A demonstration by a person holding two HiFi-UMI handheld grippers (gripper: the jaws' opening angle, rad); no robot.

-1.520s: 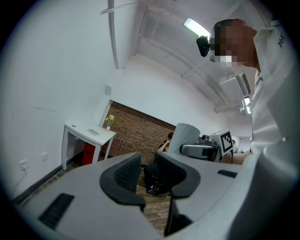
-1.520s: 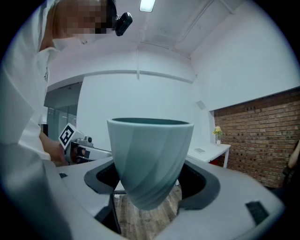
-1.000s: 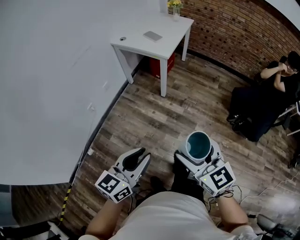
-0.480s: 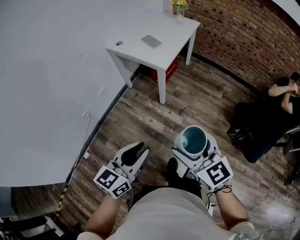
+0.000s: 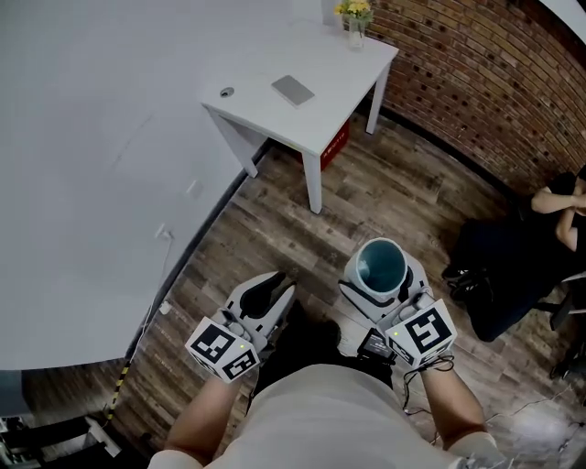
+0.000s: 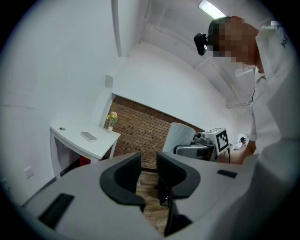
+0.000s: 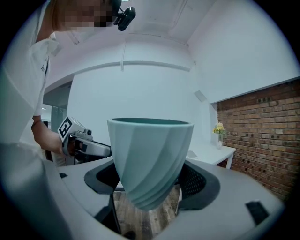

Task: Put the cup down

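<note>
Lower right of centre in the head view: right gripper (image 5: 383,280) clamped on the teal cup (image 5: 380,264), jaws pressing its ribbed wall from either side. We see the cup upright, mouth up, long axis vertical, nothing visible inside. It hangs in the air over the plank floor (image 5: 302,229), resting on no surface.

Left gripper (image 5: 265,291) sits lower left of centre, level with the right one and apart from it. Its jaws stand a narrow slit apart and carry nothing.

White table (image 5: 265,114) lies up-frame and slightly left of the cup, well apart from it. On the top we note a flat grey slab (image 5: 293,89), a small round item (image 5: 227,92) and a vase of yellow flowers (image 5: 354,16) at the far corner. Bare top shows between slab and near edge.

Our reading: the put-down is not yet begun. The cup must travel forward and a little left to reach the table, kept vertical. The right gripper alone does this.
</note>
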